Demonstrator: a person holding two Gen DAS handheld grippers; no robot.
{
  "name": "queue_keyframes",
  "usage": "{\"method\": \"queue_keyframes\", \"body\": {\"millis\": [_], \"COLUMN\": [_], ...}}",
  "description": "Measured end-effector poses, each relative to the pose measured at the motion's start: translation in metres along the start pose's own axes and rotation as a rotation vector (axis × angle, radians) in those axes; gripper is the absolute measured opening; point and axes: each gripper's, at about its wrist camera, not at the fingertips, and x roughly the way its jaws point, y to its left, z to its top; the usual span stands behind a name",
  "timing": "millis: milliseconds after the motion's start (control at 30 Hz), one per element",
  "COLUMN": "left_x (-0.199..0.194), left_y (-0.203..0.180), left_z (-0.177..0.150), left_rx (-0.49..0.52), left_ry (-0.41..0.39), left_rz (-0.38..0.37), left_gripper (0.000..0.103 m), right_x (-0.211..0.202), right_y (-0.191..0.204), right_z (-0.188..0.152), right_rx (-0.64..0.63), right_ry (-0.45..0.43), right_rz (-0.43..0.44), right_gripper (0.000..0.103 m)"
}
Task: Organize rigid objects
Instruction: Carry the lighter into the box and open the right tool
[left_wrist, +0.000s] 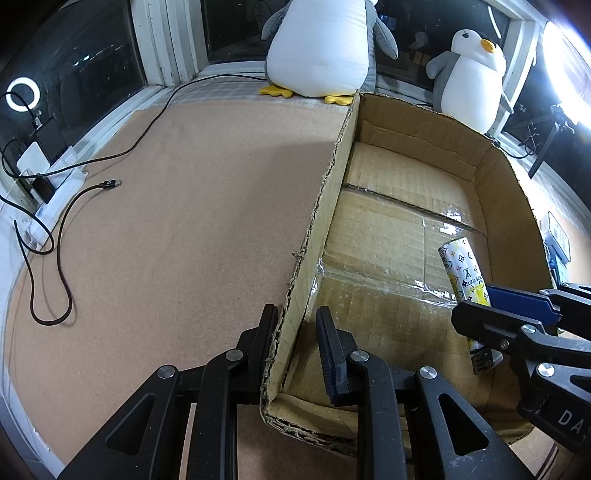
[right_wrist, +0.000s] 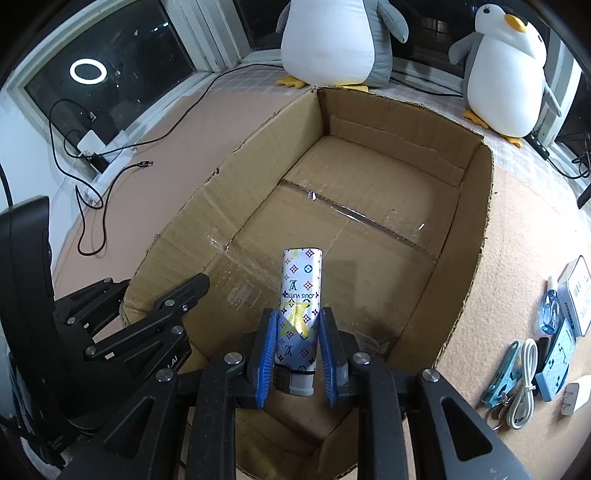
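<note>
Cork-brown worktop (left_wrist: 166, 221) by dark windows, an open brown cardboard box (right_wrist: 476, 236) on it.
Right tool (right_wrist: 295, 347) clenches a white monogram-printed tube (right_wrist: 301, 295) over the box floor; left tool (left_wrist: 295, 332) straddles the box's near wall, fingers parted.

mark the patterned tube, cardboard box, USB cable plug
patterned tube (right_wrist: 300, 295), right wrist view, printed middle of its body
cardboard box (right_wrist: 476, 229), right wrist view, inner right wall
USB cable plug (left_wrist: 109, 184), left wrist view, connector end
</note>
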Motion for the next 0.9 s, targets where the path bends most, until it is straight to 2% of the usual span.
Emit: {"method": "queue_keyframes", "body": {"millis": [67, 133, 167, 667, 900], "left_x": [0.0, 0.0, 0.0, 0.0, 0.0], "left_y": [0.0, -0.001, -0.001, -0.004, -0.005], "left_z": [0.0, 0.0, 0.0, -0.001, -0.001], "left_rx": [0.001, 0.003, 0.003, 0.013, 0.016], "left_ry": [0.0, 0.0, 0.0, 0.005, 0.005], "left_rz": [0.0, 0.003, 0.004, 0.005, 0.015], "left_gripper": [0.023, 0.023, 0.023, 0.023, 0.024], "right_x": [0.0, -0.002, -0.003, -0.038, -0.068], "right_y": [0.0, 0.0, 0.0, -0.023, -0.05], "right_z": [0.0, 0.0, 0.0, -0.01, -0.022], "right_rx": [0.0, 0.002, 0.005, 0.075, 0.103], "right_ry": [0.003, -0.006, -0.011, -0.088, -0.141], "right_rz": [0.005, 0.001, 0.0, 0.018, -0.01], "right_gripper": [0.025, 0.039, 0.04, 0.041, 0.047]}}
